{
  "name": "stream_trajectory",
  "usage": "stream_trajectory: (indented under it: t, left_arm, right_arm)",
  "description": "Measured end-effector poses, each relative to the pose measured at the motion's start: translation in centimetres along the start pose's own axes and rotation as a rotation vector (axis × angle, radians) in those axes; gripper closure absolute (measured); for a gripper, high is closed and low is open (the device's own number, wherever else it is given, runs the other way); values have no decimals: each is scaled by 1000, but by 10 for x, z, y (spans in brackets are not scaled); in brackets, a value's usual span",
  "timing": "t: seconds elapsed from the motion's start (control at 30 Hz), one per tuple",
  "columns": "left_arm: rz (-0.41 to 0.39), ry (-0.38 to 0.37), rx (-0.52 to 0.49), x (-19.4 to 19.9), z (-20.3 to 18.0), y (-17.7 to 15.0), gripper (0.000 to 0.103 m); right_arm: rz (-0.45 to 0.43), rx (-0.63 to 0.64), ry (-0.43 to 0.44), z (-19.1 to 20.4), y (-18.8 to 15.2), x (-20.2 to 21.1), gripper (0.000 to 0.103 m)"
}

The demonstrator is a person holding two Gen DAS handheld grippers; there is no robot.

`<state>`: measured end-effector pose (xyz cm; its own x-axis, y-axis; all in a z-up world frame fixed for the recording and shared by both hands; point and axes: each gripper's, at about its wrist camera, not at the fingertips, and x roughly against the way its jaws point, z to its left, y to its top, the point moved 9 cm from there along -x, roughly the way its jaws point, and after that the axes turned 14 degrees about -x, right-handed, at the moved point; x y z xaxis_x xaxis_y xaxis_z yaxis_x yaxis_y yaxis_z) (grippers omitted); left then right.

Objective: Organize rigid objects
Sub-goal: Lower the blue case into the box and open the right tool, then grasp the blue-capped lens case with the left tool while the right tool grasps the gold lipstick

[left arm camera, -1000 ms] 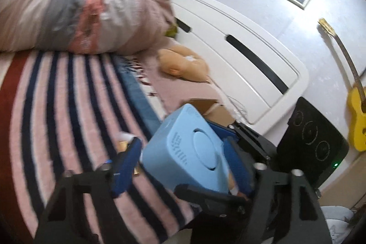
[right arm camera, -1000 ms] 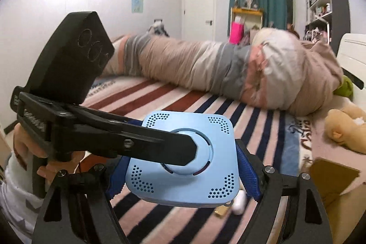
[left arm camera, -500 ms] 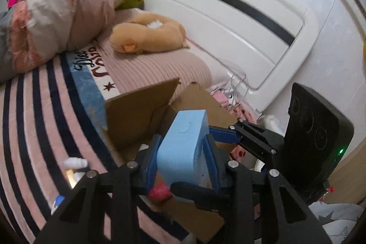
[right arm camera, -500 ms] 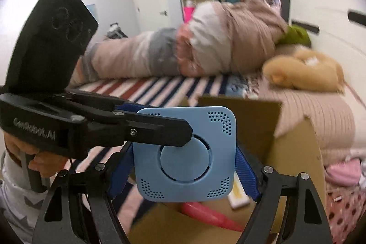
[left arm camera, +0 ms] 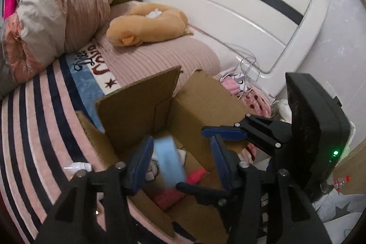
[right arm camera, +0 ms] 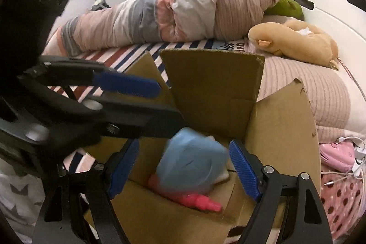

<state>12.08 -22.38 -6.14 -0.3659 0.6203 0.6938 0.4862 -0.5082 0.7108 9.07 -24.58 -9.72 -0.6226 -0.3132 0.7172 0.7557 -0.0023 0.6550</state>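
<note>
Both grippers, left (left arm camera: pixel 180 159) and right (right arm camera: pixel 183 166), are gaping, releasing a blurred light-blue plastic device (right arm camera: pixel 192 164) over the open cardboard box (right arm camera: pixel 212 81).

We've got the box (right arm camera: pixel 281 129) sitting on the bed (left arm camera: pixel 41 120), speaker (right arm camera: pixel 194 164) inside on top of a bottle (right arm camera: pixel 201 200), plush toy (right arm camera: pixel 295 42) behind.

- tan plush toy (left arm camera: pixel 146 25) on pink ribbed blanket (left arm camera: pixel 160 58)
- rolled duvet (right arm camera: pixel 178 13) on striped bedsheet (left arm camera: pixel 29 118)
- white headboard (left arm camera: pixel 228 6)
- green plush (right arm camera: pixel 288 7) beside duvet
</note>
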Motion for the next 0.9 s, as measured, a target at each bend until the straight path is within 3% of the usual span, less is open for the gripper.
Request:
stream_trajectory:
  t: [0.13,0.27,0.47,0.73,0.9]
  left_arm:
    - [-53,47,30,30,15,-1,54]
    - [-120,121,56,74,37,-11,43]
    - [-180,264,143,140,89,-58,42]
    - [-169,364,262,181,158,-153,32]
    - [-120,364,310,171,185,-200,31]
  right_arm:
    - [-30,11,0,7,0,14,24]
    - [-77,54,16,30,5,30,24]
    - [-113,98,144,99,13,39,24]
    - [30,152,279,197,-6,-20,24]
    - [149,133,270,216,-35,-82,24]
